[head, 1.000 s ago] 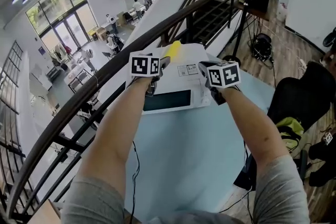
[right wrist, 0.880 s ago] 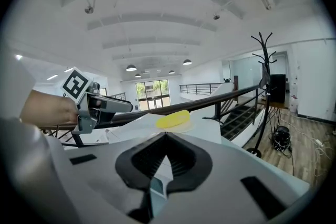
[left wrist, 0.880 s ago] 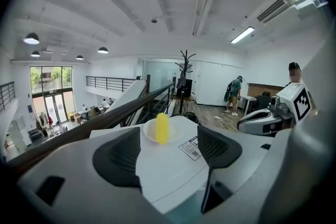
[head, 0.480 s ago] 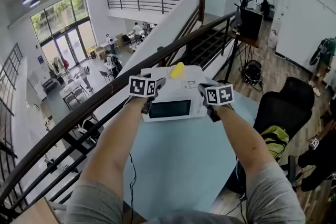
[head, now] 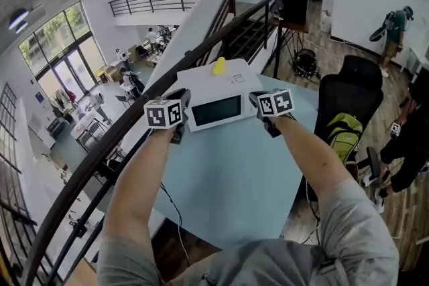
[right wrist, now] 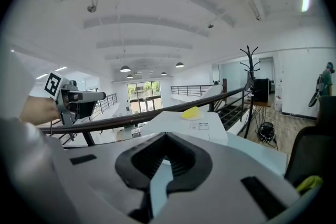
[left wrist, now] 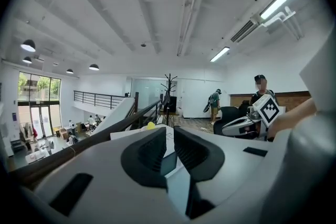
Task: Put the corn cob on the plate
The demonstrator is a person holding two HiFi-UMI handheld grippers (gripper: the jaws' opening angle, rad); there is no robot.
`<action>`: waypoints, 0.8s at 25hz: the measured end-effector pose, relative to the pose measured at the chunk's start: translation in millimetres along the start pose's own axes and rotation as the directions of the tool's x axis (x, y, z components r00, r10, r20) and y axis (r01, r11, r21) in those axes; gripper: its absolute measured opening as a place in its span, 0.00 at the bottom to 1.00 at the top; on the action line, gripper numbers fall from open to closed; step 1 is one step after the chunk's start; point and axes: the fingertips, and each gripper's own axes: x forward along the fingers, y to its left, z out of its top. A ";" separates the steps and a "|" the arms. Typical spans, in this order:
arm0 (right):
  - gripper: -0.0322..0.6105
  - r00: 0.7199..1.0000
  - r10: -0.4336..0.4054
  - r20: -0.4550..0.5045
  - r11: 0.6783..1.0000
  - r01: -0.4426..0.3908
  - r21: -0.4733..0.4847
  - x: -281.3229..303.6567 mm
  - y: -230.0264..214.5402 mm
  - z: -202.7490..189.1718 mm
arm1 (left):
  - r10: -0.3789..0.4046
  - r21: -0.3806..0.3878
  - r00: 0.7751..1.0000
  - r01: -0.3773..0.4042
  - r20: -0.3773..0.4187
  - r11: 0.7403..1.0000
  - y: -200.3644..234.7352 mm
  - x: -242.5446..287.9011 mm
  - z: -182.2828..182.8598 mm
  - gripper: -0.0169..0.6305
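corn cob (head: 218, 65) lies on the flat white top of the microwave (head: 214, 110), toward its far edge, yellow and on its own up there. the microwave stands at the far end of a pale blue table (head: 234, 177), with its door facing the person. the stretch of tabletop between the door and the person is bare and wide. the table's left edge runs close along a dark handrail (head: 134, 124), and past the rail the floor drops away to a lower hall. off the right edge stands a black office chair (head: 355, 77) with a green-yellow bag (head: 345, 127) on it.

left gripper (left wrist: 169, 139) is held up in the air just off the microwave's left front corner. its jaws are closing, a thin gap left and nothing between them. right gripper (right wrist: 166, 139) hangs off the right front corner, jaws together on nothing. both stand apart from the cob.
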 end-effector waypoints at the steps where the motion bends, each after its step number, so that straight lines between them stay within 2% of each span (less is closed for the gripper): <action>1: 0.08 1.000 -0.008 -0.001 1.000 0.008 0.002 -8.5 7.2 -3.5 | -0.016 -0.004 1.000 0.016 0.000 1.000 -3.5 -9.4 -5.6 0.11; 6: 0.08 1.000 -0.018 0.013 1.000 0.017 0.015 -53.1 34.2 -8.2 | -0.052 -0.039 0.998 0.051 -0.028 0.998 -27.1 -57.2 -35.8 0.08; 9: 0.08 1.000 -0.001 0.015 1.000 0.001 0.003 -74.5 36.3 -9.1 | -0.047 -0.082 0.998 0.043 -0.050 0.996 -40.4 -79.3 -56.3 0.08; 12: 0.08 1.000 0.026 0.015 1.000 -0.025 -0.018 -96.9 31.5 -16.4 | -0.023 -0.085 0.998 0.018 -0.059 0.996 -60.4 -103.1 -70.4 0.07; 16: 0.08 0.995 0.098 0.016 0.995 -0.098 -0.010 -132.3 26.7 -40.6 | 0.002 -0.094 0.999 -0.005 -0.036 0.996 -109.0 -140.7 -88.8 0.07; 20: 0.08 0.994 0.110 0.023 0.993 -0.109 -0.049 -166.6 8.1 -50.7 | 0.018 -0.099 1.000 -0.019 -0.002 0.995 -165.6 -163.9 -98.3 0.07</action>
